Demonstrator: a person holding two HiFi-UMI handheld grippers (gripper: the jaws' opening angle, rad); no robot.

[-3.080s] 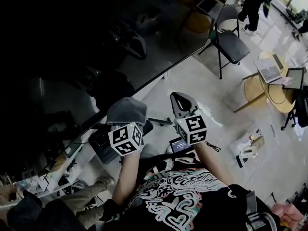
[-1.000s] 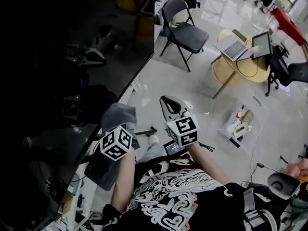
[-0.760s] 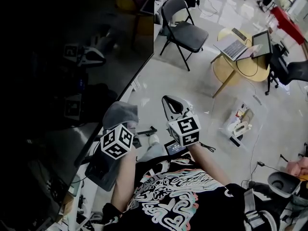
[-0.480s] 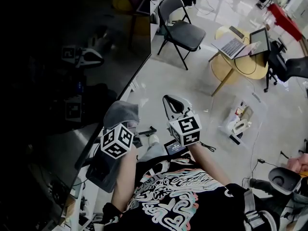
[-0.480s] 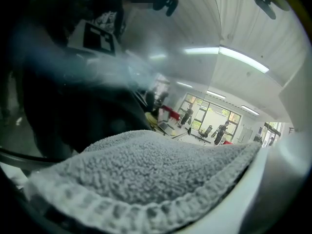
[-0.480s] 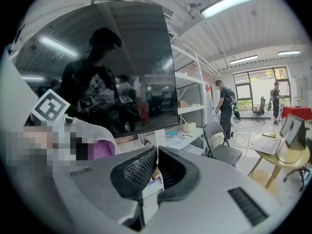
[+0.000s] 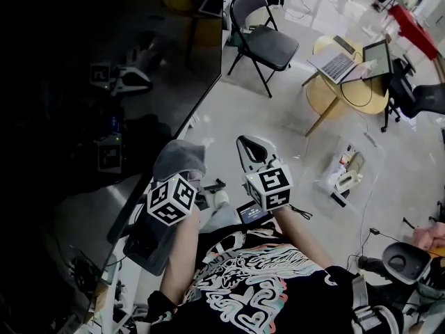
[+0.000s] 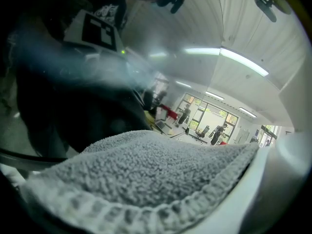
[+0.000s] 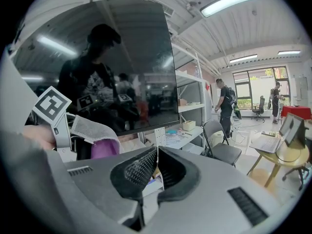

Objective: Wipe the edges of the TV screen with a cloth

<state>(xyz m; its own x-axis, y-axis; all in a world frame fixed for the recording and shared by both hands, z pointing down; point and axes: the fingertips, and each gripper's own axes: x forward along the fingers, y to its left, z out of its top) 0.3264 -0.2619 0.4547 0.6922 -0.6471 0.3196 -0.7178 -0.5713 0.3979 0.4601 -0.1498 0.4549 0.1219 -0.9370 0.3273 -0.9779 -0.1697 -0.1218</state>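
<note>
Left gripper (image 7: 175,181) clenched on the grey cloth (image 8: 146,174), which is bunched over its jaws at the lower edge of the TV screen (image 7: 104,82); contact not confirmable. Right gripper (image 9: 157,167) idle beside it, jaws together on nothing. Risks: the cloth slides back under pressure and bare jaw plastic scrapes the bezel, or the stroke drifts off the edge onto the glass.

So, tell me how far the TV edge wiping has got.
Done: the left gripper holds the grey terry cloth. In hand: the cloth sits by the lower edge of the large black TV screen; contact unclear. Left: which edges are wiped cannot be told; the right gripper is shut, empty.
</note>
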